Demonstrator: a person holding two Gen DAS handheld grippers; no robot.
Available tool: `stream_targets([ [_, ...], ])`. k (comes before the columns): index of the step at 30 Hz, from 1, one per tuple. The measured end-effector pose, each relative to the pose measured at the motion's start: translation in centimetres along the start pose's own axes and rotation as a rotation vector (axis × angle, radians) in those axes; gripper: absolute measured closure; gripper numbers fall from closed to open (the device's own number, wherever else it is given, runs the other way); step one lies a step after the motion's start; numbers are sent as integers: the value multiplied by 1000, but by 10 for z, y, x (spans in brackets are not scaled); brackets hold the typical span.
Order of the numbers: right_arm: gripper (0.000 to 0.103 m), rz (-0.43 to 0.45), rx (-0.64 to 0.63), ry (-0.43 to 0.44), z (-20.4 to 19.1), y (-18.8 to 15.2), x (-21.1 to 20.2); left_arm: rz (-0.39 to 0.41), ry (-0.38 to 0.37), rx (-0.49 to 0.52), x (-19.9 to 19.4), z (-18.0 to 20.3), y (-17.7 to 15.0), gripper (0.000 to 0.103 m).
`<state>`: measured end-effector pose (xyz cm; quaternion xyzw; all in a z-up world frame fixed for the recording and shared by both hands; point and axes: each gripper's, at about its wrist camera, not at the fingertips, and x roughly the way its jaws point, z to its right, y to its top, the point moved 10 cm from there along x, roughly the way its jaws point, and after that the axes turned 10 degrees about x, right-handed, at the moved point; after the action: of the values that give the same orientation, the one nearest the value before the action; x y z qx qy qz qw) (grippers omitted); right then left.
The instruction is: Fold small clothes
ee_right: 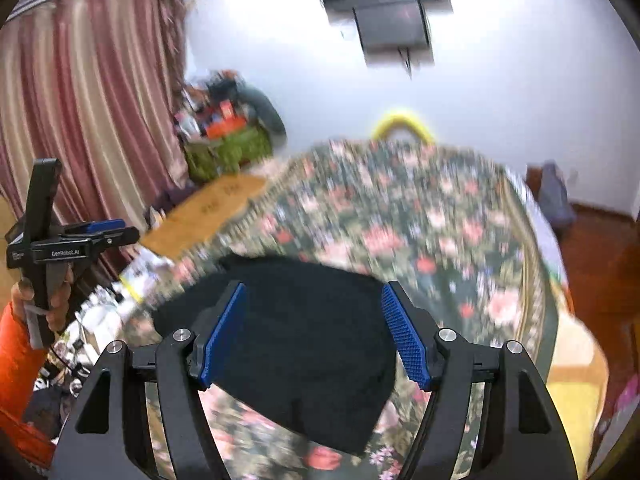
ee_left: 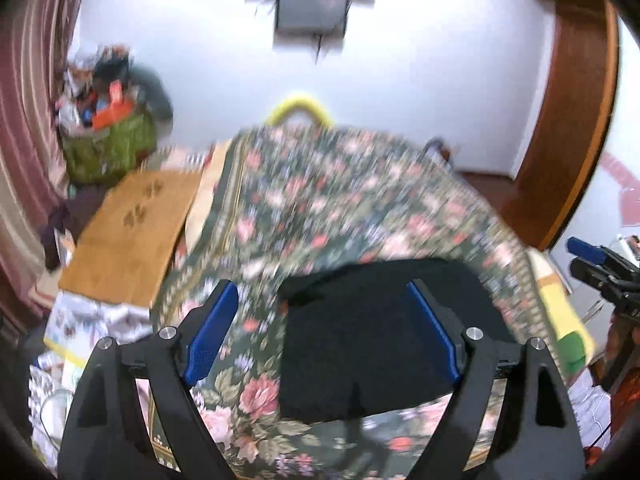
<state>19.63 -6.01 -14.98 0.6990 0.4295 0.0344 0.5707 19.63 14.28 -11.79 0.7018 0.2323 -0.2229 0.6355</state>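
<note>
A small black knit garment (ee_left: 360,340) (ee_right: 304,340) lies flat on the floral bedspread (ee_left: 340,200) (ee_right: 420,220). My left gripper (ee_left: 320,292) hovers above it, jaws wide open, blue pads (ee_left: 212,332) empty. My right gripper (ee_right: 314,292) also hangs over the garment, open with nothing between its pads (ee_right: 404,336). Neither touches the cloth. The right wrist view shows the left gripper (ee_right: 116,231) at far left, held by a hand in an orange sleeve (ee_right: 20,352). The right gripper (ee_left: 572,256) appears at the right edge of the left wrist view. Both views are motion-blurred.
A brown cardboard box (ee_left: 132,232) lies left of the bed, with a green bag of clutter (ee_left: 108,148) behind it by the striped curtain (ee_right: 80,100). A yellow handle (ee_left: 298,106) sticks up behind the bed. A wooden door frame (ee_left: 568,120) stands at right.
</note>
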Motion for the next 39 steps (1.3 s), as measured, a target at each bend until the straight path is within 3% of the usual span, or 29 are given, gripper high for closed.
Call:
stream_targets([
  [7,37,203,-58,37,-48,33,-62,246,12,60,-94,48,39,18],
  [11,37,286,-83,41,-70,37,-92,335,21,64,-129,67,41,18],
  [14,31,326,-96,29,-81,34,-105,369,25,74,-145,78,36,18],
  [16,22,345,-104,11,-84,31,-110,379,26,83,-151,84,32,15],
  [20,14,366,-117,-26,-86,27,-114,391,15,72,-159,90,25,2],
  [24,3,373,-109,-46,-83,24,-116,390,14,50,-164,87,22,2],
  [39,1,357,-85,-52,-80,16,-119,395,27,42,-165,90,21,0],
])
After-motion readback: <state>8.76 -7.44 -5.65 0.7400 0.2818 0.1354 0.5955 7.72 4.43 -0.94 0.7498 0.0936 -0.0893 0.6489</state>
